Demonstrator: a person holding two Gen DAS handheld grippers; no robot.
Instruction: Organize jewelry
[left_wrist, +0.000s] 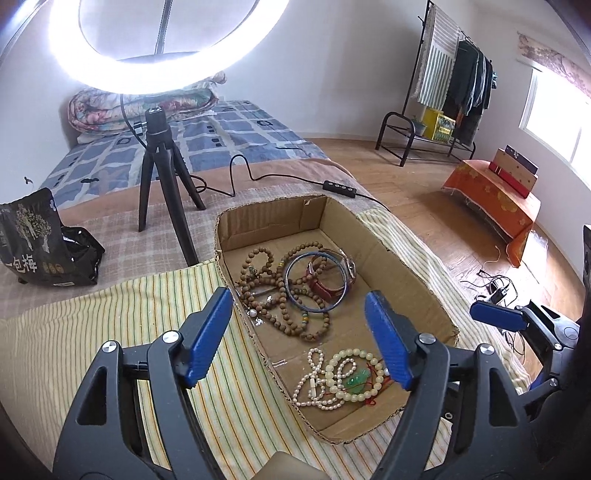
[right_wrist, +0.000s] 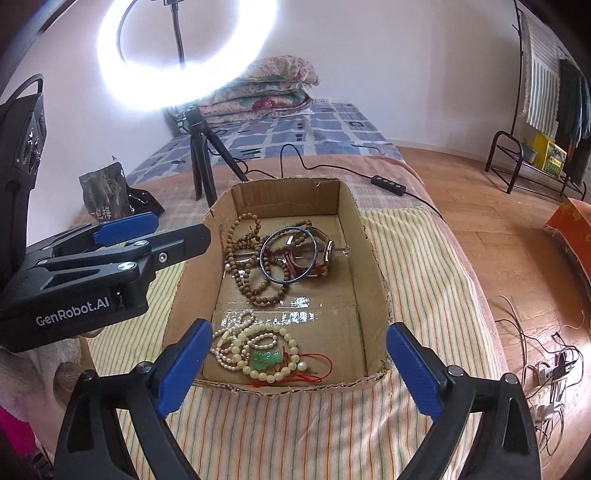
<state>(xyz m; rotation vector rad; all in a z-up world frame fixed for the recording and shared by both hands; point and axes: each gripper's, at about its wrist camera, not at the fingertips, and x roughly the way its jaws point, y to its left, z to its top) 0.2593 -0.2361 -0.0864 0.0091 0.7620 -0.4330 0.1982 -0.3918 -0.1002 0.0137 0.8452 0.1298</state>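
Inside the shallow brown cardboard box (right_wrist: 369, 236) on the striped yellow cloth (right_wrist: 295, 424) lies the jewelry: brown wooden bead strands (right_wrist: 255, 284), a dark blue bangle (right_wrist: 289, 254) over a red-strapped watch (right_wrist: 325, 254) at the far end, white pearl strands (right_wrist: 229, 343) with a green jade pendant (right_wrist: 267, 357) at the near end. Only the right wrist view shows the pendant's red cord whole. Left gripper (left_wrist: 299, 338) and right gripper (right_wrist: 297, 371) both spread, holding nothing.
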